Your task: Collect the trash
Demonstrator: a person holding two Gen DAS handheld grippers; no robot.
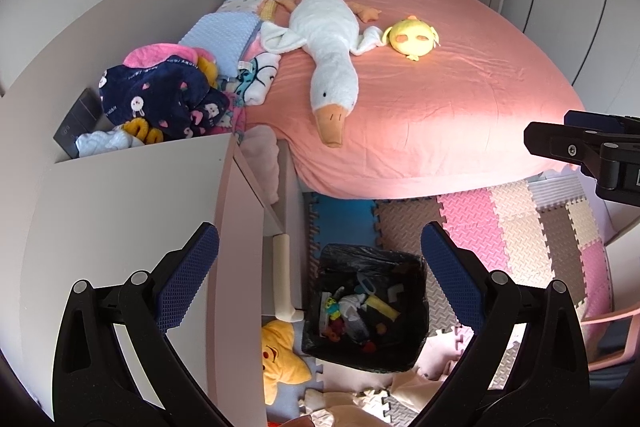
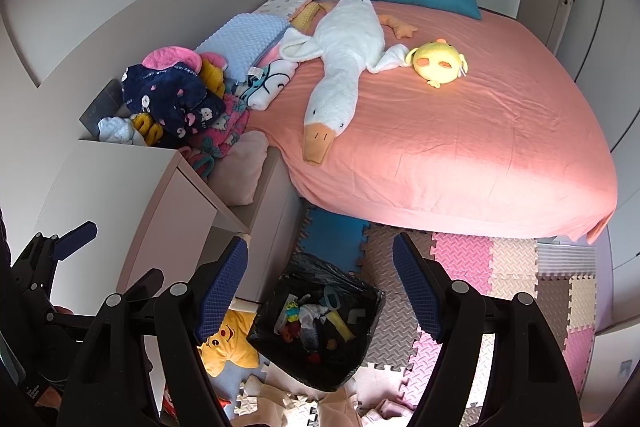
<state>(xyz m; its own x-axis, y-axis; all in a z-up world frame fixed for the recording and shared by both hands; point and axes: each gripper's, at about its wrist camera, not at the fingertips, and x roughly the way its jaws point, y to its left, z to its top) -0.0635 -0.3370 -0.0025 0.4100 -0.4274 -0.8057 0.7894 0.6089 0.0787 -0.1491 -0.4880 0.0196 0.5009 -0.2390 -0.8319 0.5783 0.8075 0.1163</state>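
A black-lined trash bin [image 1: 366, 311] stands on the foam floor mats at the foot of the bed, holding several bits of trash and small toys. It also shows in the right wrist view [image 2: 316, 323]. My left gripper [image 1: 320, 267] is open and empty, high above the bin. My right gripper [image 2: 320, 281] is open and empty, also above the bin. The right gripper's body shows at the right edge of the left wrist view [image 1: 580, 147]. The left gripper shows at the left edge of the right wrist view [image 2: 60, 251].
A bed with a pink sheet [image 1: 420, 99] carries a white goose plush [image 1: 328, 39] and a yellow chick plush [image 1: 412, 37]. Blankets are piled on the left [image 1: 168, 99]. A white cabinet [image 1: 120, 211] stands at left. A yellow star plush [image 1: 280, 359] lies beside the bin.
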